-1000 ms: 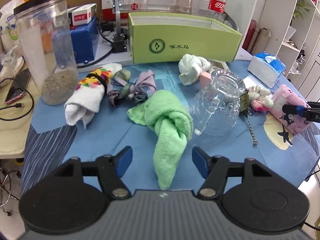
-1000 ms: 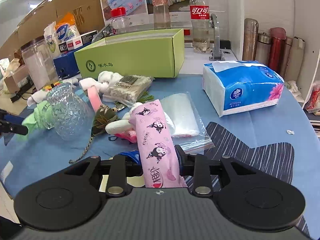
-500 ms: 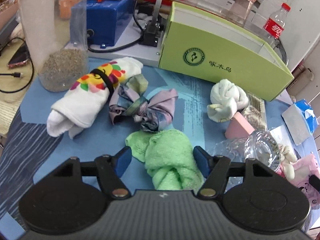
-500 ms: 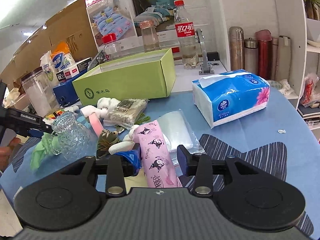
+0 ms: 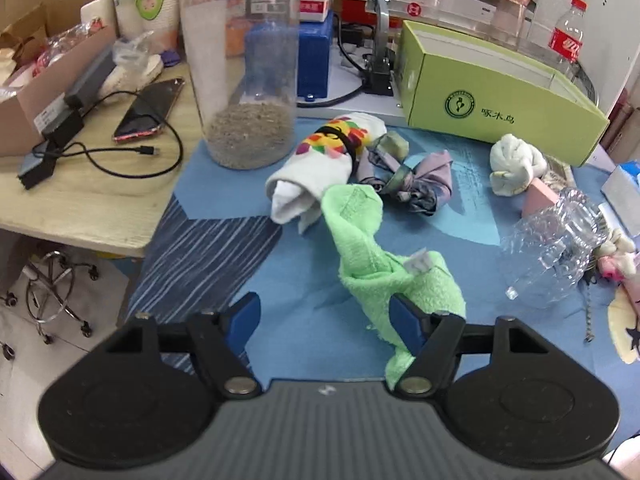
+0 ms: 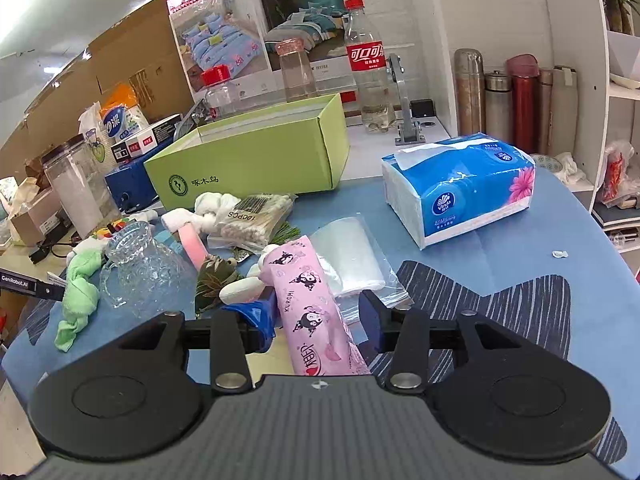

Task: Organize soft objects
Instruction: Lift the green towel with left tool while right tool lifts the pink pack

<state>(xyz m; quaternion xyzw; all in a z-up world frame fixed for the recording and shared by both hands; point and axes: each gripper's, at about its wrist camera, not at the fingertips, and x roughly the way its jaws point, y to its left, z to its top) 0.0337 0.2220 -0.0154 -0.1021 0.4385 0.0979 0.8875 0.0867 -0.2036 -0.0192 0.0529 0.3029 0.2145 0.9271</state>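
A green towel (image 5: 376, 256) lies twisted on the blue cloth, its near end against the right finger of my open left gripper (image 5: 326, 320); it also shows in the right wrist view (image 6: 80, 292). Behind it lie a white rolled sock with coloured print (image 5: 320, 160), a purple-grey scarf (image 5: 412, 180) and a white knotted cloth (image 5: 516, 160). My right gripper (image 6: 316, 320) is open, its fingers on either side of a pink Kuromi tissue pack (image 6: 312, 304). The open green box (image 5: 492, 96) stands at the back, also in the right wrist view (image 6: 248, 160).
A glass pitcher (image 5: 556, 256) lies on its side right of the towel. A tall plastic jar (image 5: 240, 64) stands at the back left. A blue tissue pack (image 6: 460, 184), a clear zip bag (image 6: 352, 260) and cotton swabs (image 6: 252, 220) lie ahead of the right gripper. Phone and cables lie on the wooden table (image 5: 80, 184).
My left gripper swung left and back, and the green towel now lies stretched towards its right finger. My right gripper opened wider around the pink pack and rose.
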